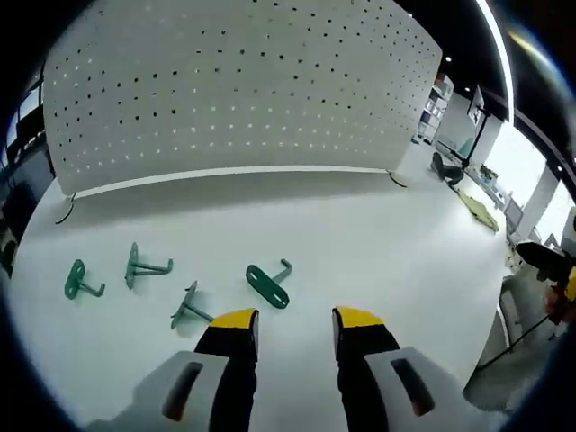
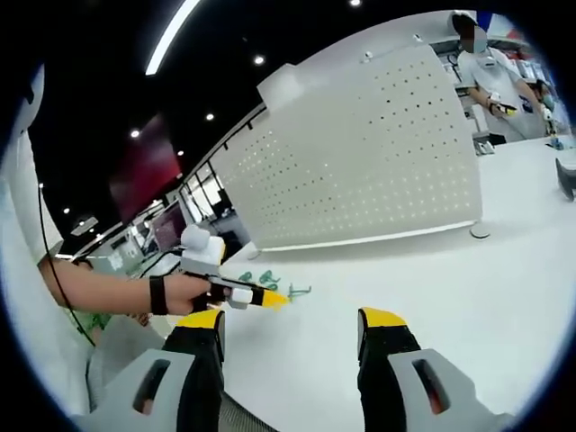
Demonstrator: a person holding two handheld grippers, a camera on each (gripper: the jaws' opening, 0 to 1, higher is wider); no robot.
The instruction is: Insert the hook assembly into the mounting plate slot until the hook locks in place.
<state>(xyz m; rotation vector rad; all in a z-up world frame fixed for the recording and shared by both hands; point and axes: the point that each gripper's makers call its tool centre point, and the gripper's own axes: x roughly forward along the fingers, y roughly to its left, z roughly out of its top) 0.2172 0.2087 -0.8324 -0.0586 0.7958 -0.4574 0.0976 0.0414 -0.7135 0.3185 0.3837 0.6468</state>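
Pegboard (image 1: 243,85), white and dotted with rows of small holes, stands upright on feet at the back of a white table (image 1: 378,243) and spans most of the left gripper view; in the right gripper view the same pegboard (image 2: 360,162) rises beyond the table (image 2: 468,288) under dark ceiling with strip lights. A person's bare forearm and hand (image 2: 184,292) reach in from the left of the right gripper view, holding the left gripper (image 2: 270,299) low over the table, its yellow tips pointing toward the small green pieces. Right gripper (image 2: 292,328) hangs in the foreground with its yellow-tipped jaws wide apart and nothing between them, well away from the hooks. In the left gripper view the left gripper (image 1: 295,324) likewise has its jaws parted and empty, hovering just above the tabletop. Four green hooks lie loose on the table ahead of it, none touching the pegboard: an oval-plate hook (image 1: 268,285) just beyond the left jaw tip, a hook (image 1: 189,309) lying beside that jaw, a two-prong hook (image 1: 144,266) farther left, and a round-base hook (image 1: 79,281) farthest left. From the right gripper view the hooks (image 2: 261,277) are a small green cluster, too small to tell apart. Another person stands at a bench far behind the pegboard.
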